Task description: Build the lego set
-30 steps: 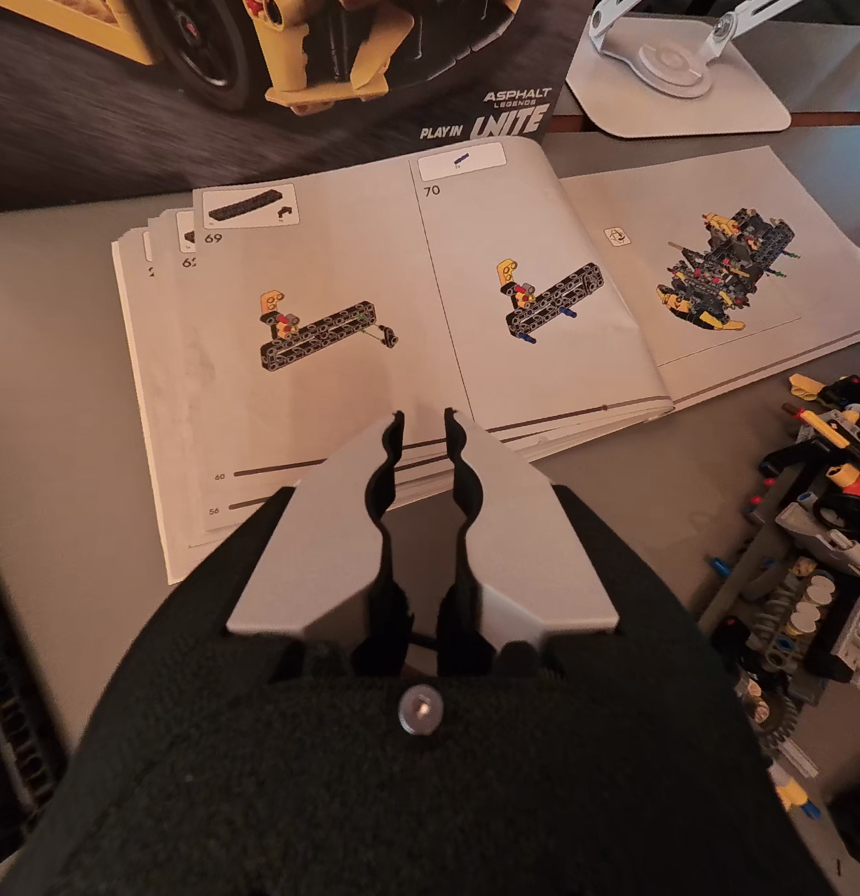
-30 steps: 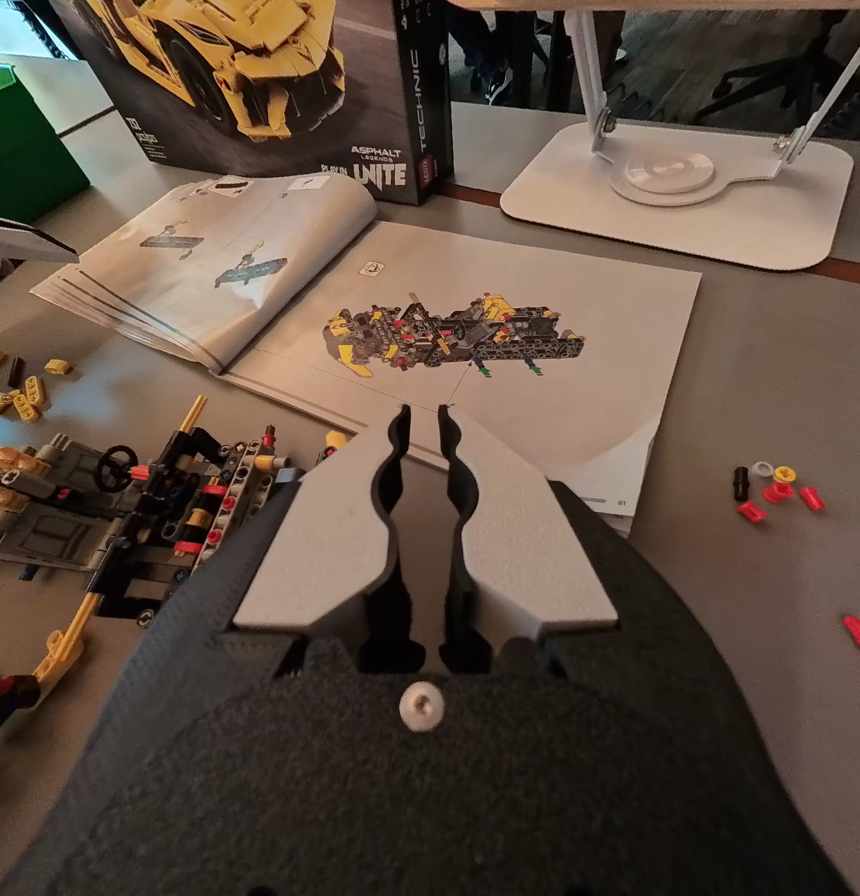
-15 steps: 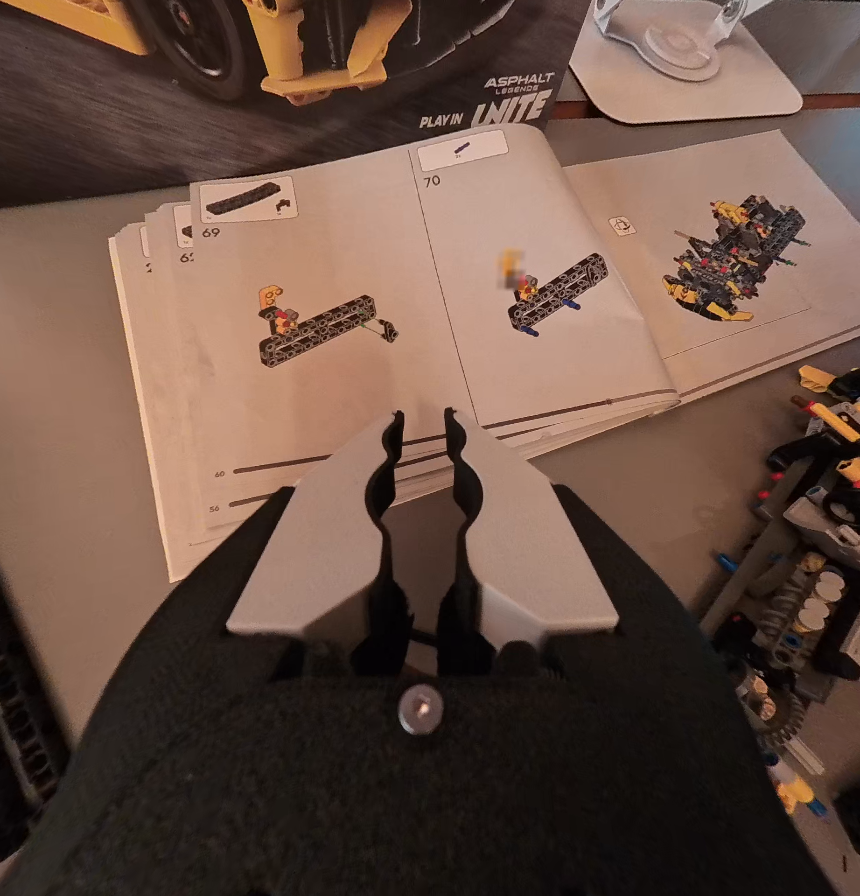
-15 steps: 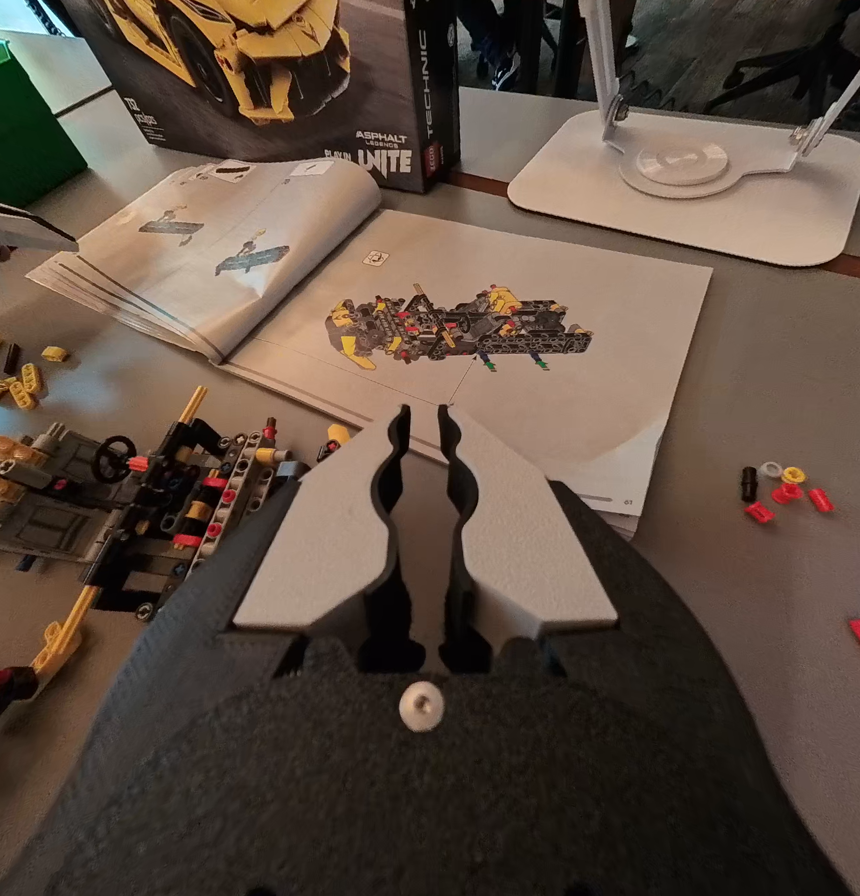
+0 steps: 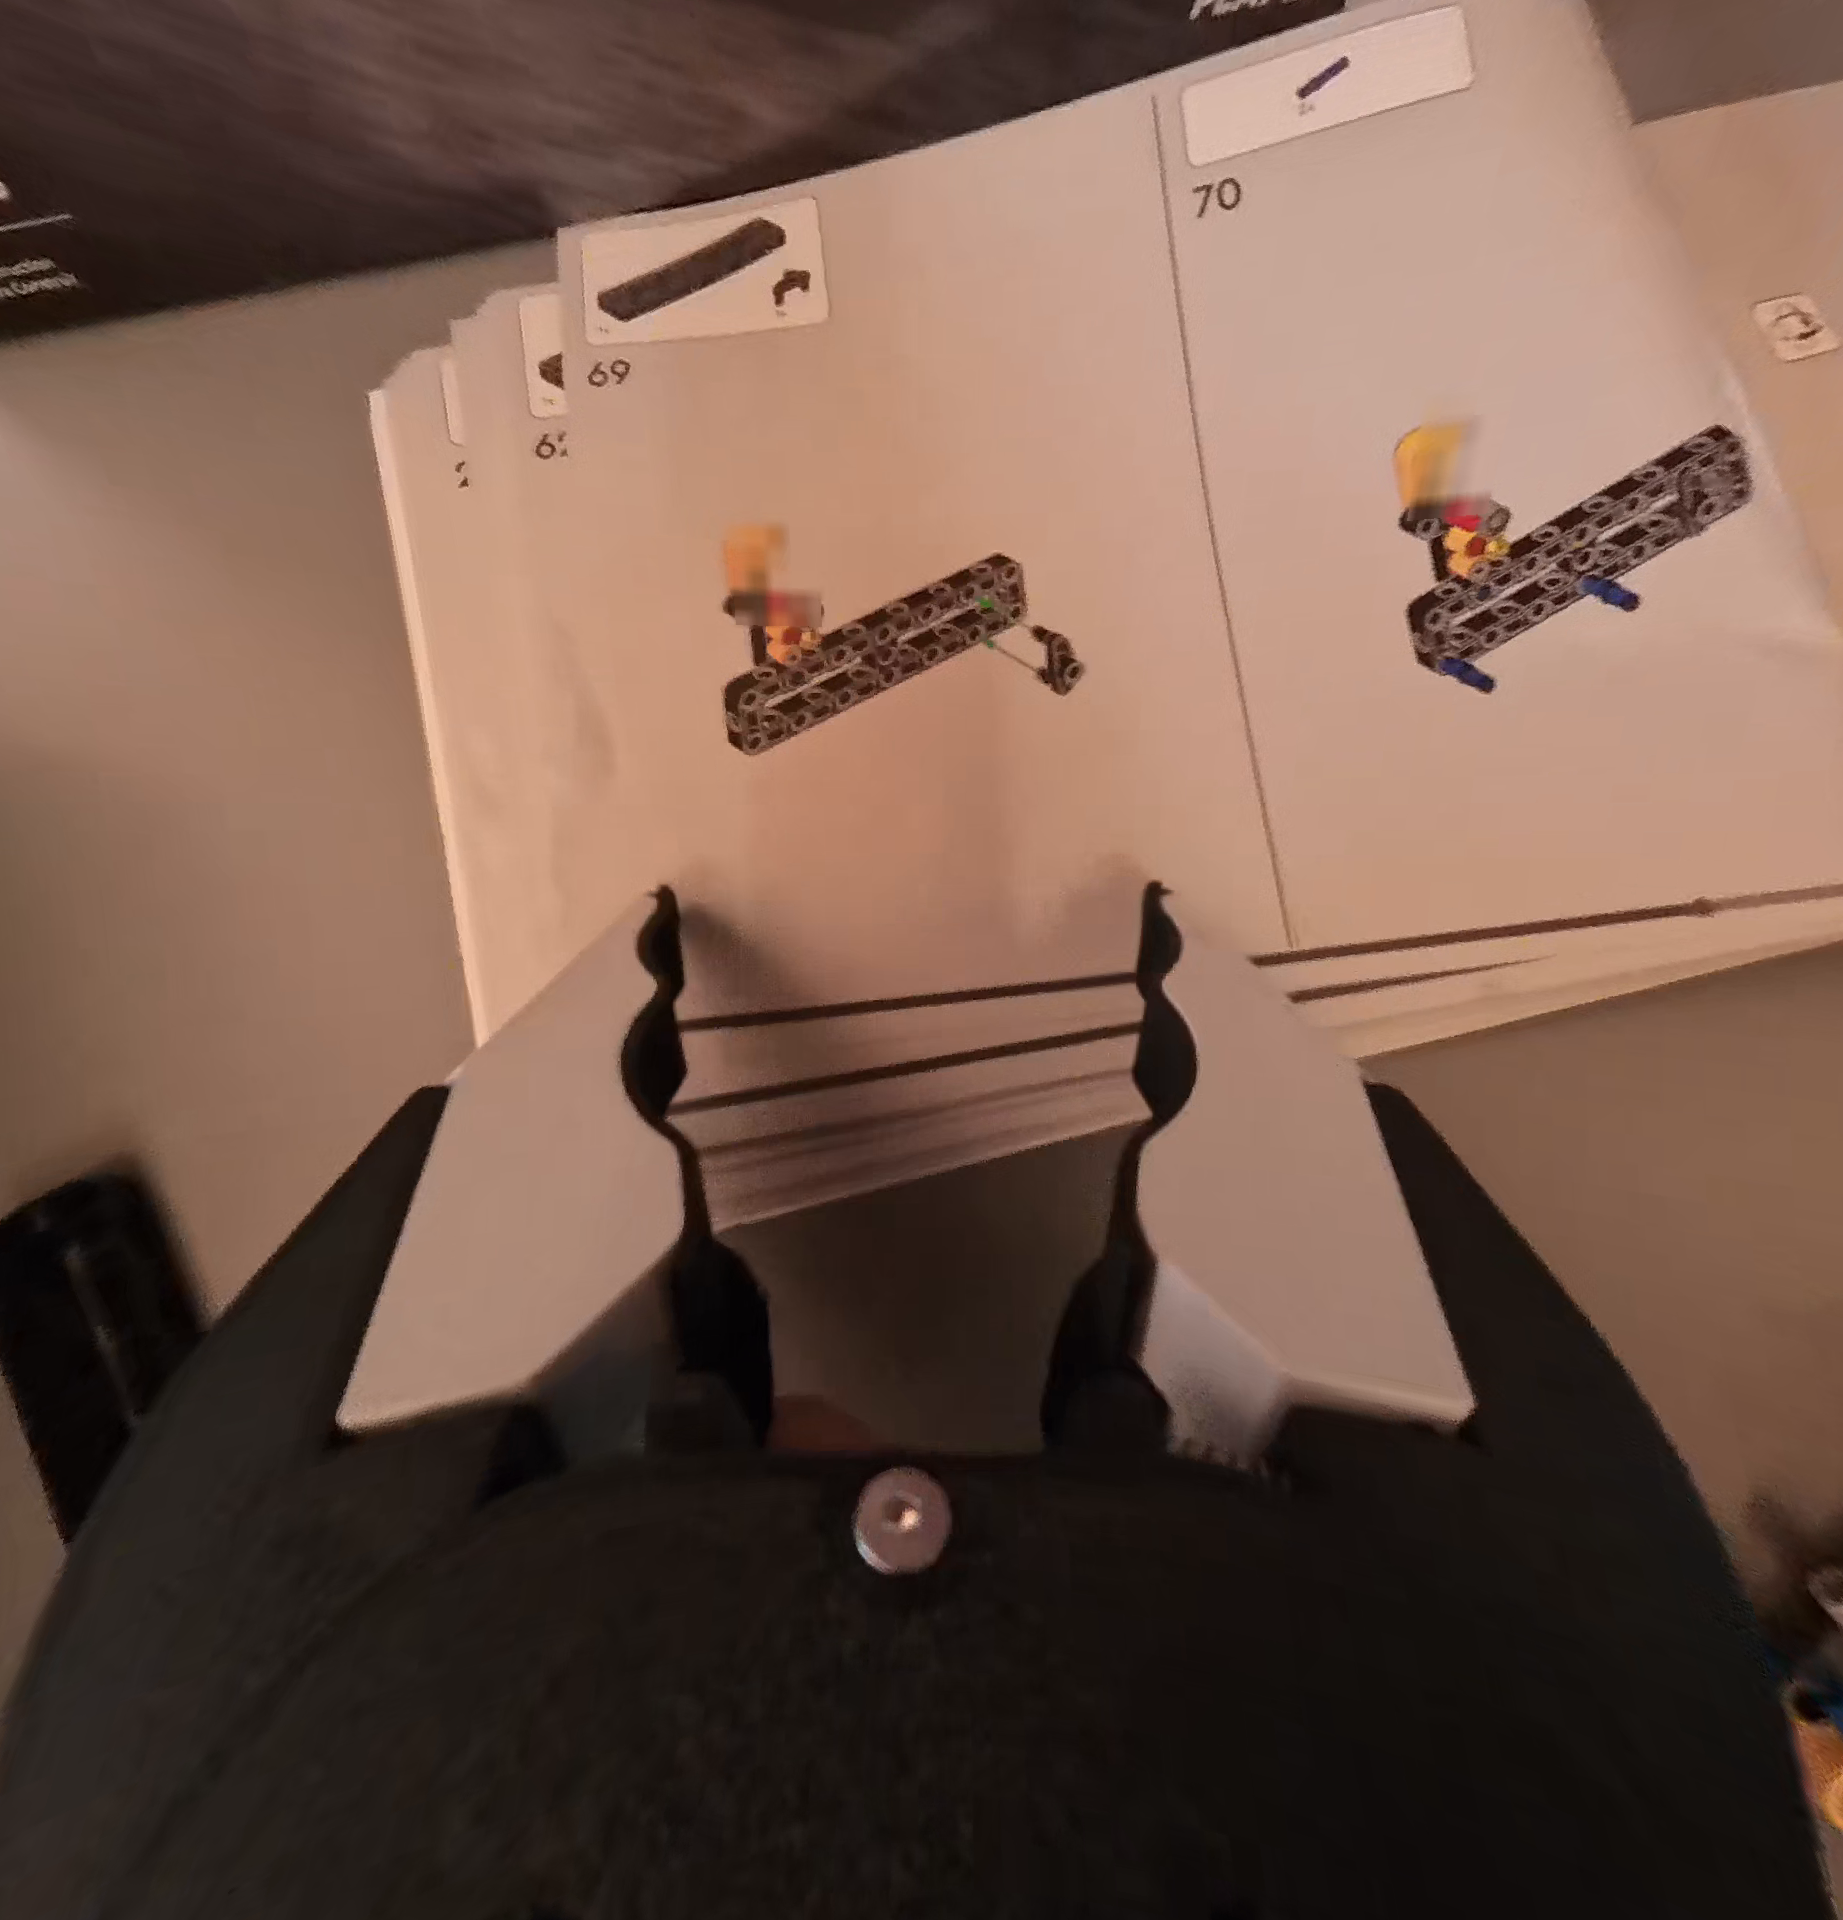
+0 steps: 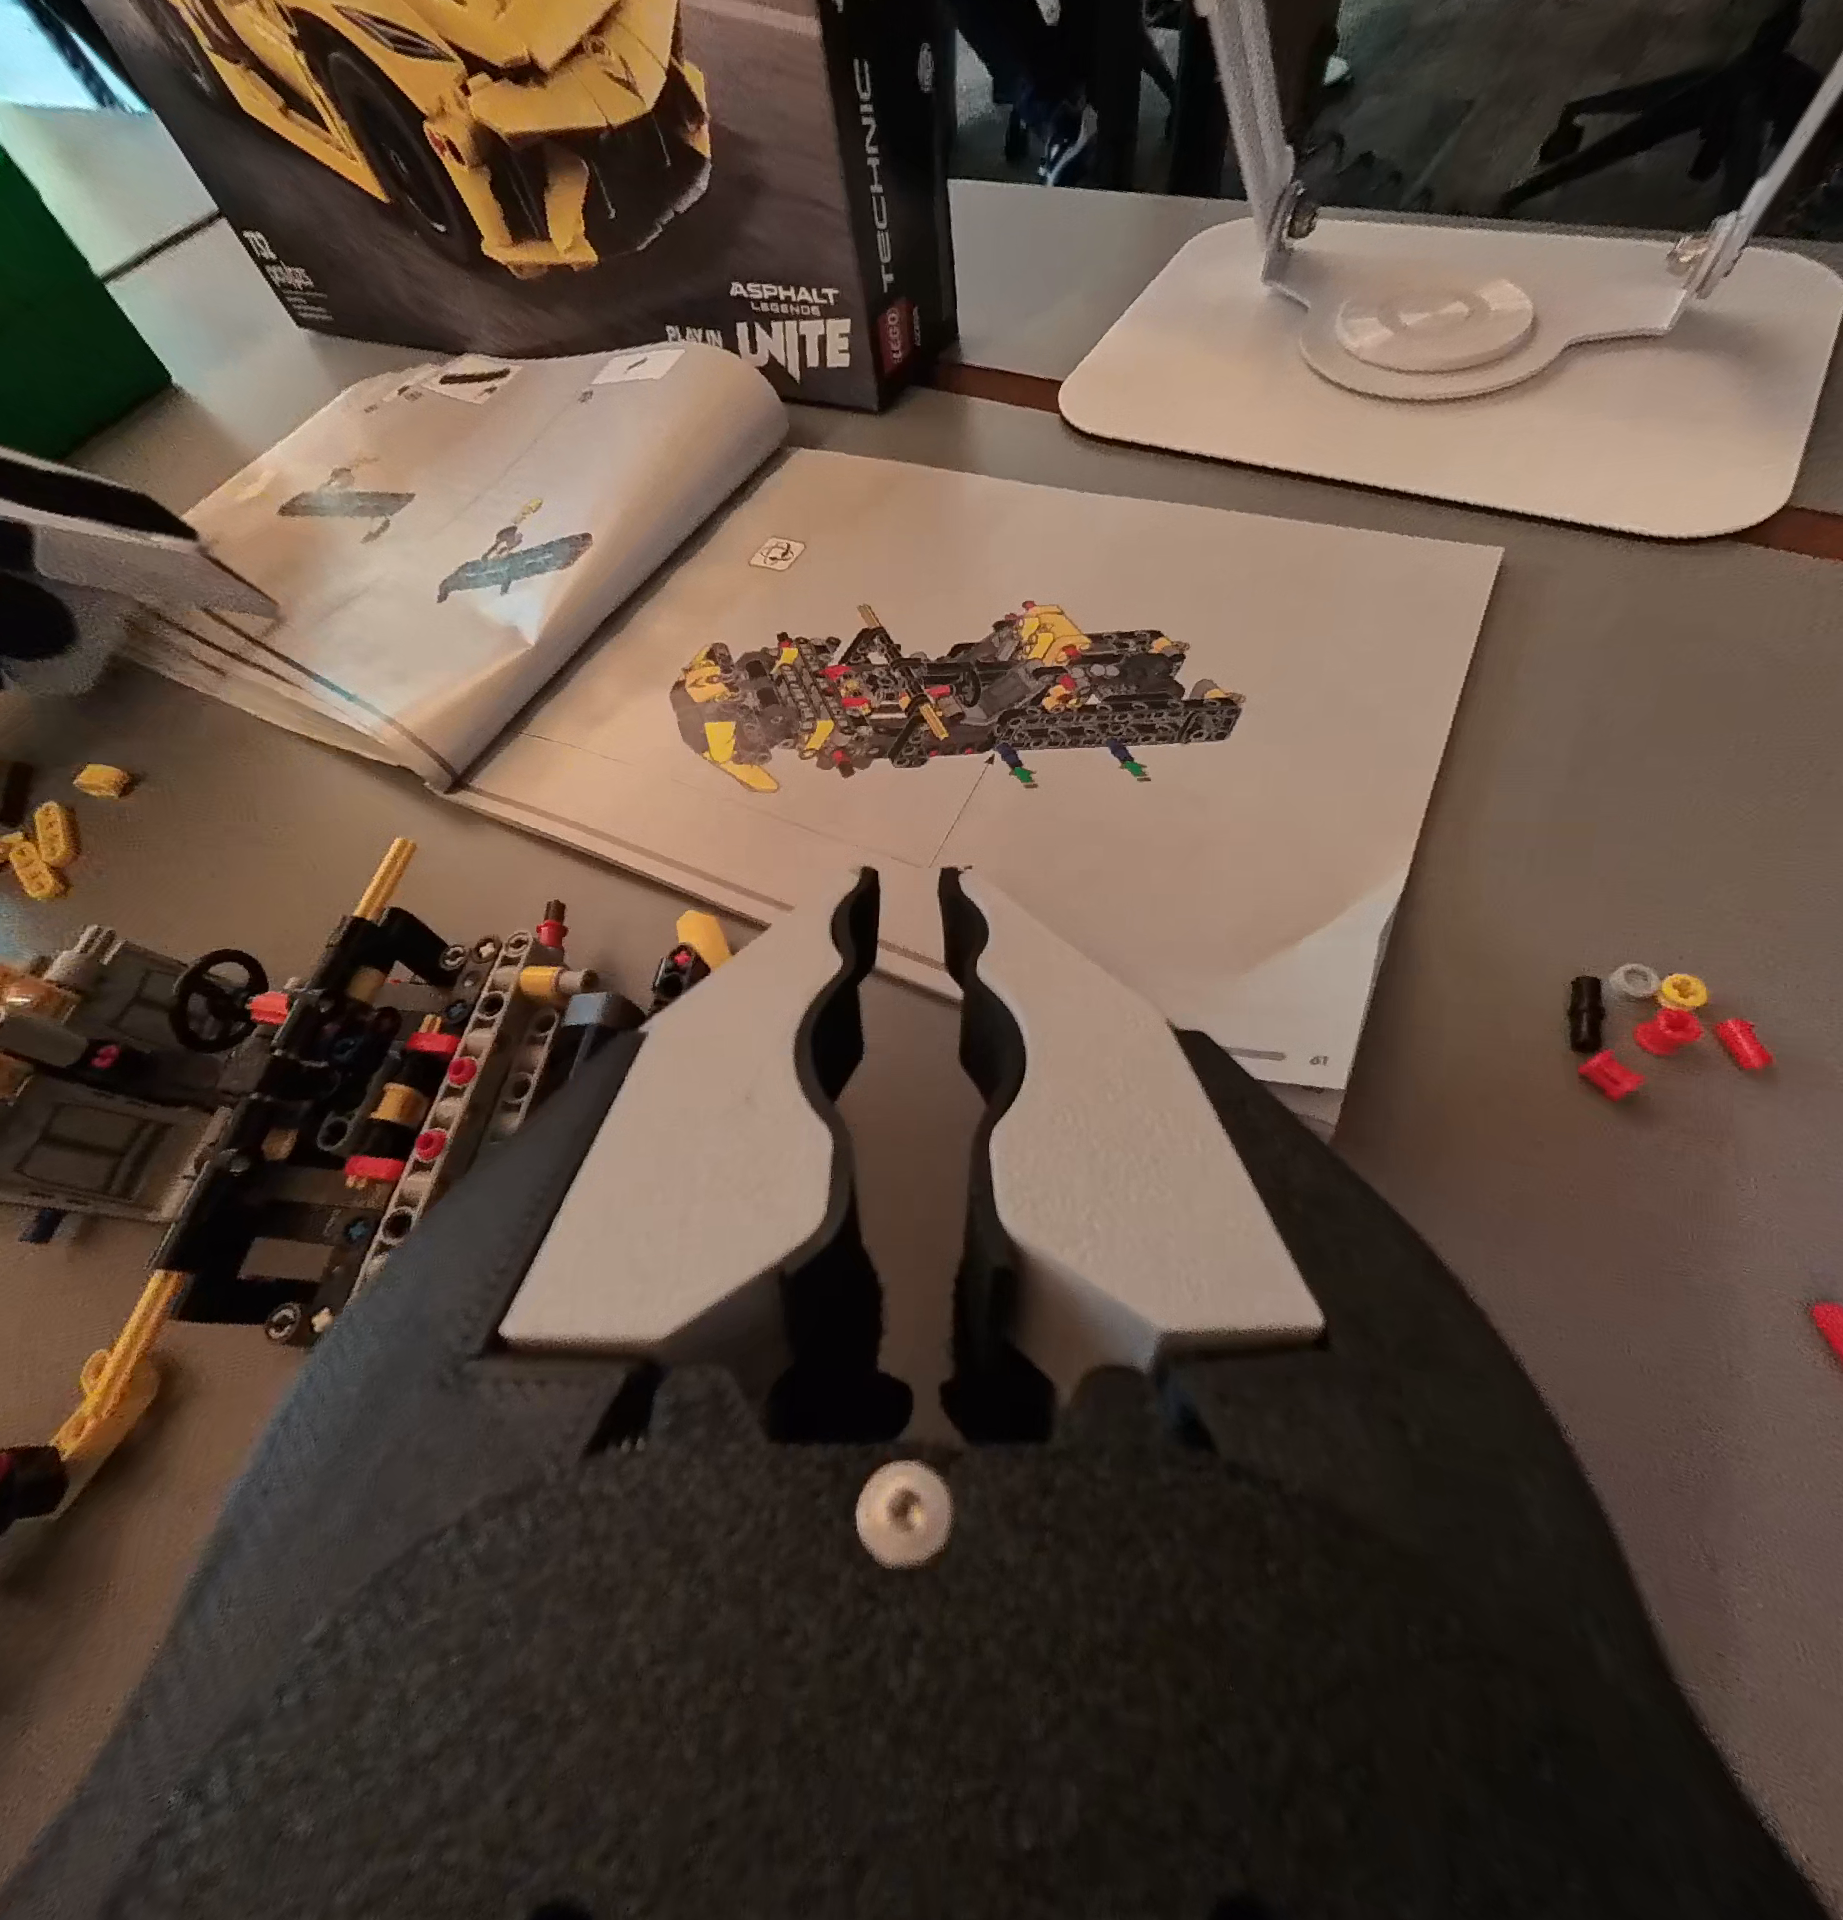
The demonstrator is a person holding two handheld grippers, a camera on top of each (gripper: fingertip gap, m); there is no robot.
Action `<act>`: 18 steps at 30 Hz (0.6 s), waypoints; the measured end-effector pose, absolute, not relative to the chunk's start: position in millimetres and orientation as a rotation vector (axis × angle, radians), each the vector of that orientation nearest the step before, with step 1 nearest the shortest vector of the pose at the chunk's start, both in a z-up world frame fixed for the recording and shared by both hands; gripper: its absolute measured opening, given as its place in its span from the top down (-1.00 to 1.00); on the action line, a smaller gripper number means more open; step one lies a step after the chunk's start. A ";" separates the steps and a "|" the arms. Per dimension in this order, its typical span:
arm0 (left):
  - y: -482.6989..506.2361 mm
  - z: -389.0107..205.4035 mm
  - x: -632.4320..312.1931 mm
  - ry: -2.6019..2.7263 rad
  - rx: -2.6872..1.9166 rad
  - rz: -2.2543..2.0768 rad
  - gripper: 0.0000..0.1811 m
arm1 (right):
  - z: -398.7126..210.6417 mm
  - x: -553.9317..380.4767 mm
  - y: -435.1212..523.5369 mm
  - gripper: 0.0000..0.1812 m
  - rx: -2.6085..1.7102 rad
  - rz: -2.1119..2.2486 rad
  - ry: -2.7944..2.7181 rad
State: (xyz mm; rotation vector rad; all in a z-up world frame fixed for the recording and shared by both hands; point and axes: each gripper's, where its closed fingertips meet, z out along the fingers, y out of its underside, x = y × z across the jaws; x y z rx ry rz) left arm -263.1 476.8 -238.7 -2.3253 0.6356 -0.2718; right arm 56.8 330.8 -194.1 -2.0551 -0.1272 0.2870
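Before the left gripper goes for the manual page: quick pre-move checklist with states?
1. Left gripper open, empty: ok.
2. Left gripper over manual near edge: ok.
3. Touching the page: cannot tell.
4. Manual open, lying on table: ok.
5. Right gripper off the left page: ok; nearly shut, empty.
6. Chassis off the manual: ok.

Office-like room: grey desk (image 6: 1623,748), white stand base (image 6: 1468,416), rolling chair legs (image 6: 1623,156) behind.
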 end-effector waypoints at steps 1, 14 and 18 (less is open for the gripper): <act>481.3 -240.4 -265.7 0.637 -2.332 -0.242 -0.02 | -194.2 57.2 331.1 0.88 -2.053 0.297 -0.118; 477.6 -241.9 -265.5 0.667 -2.366 -0.242 0.19 | -147.5 1.1 357.8 0.89 -2.000 0.380 -0.291; 469.4 -240.3 -254.4 0.719 -2.330 -0.257 0.49 | -143.3 -61.3 403.2 0.66 -2.074 0.453 -0.597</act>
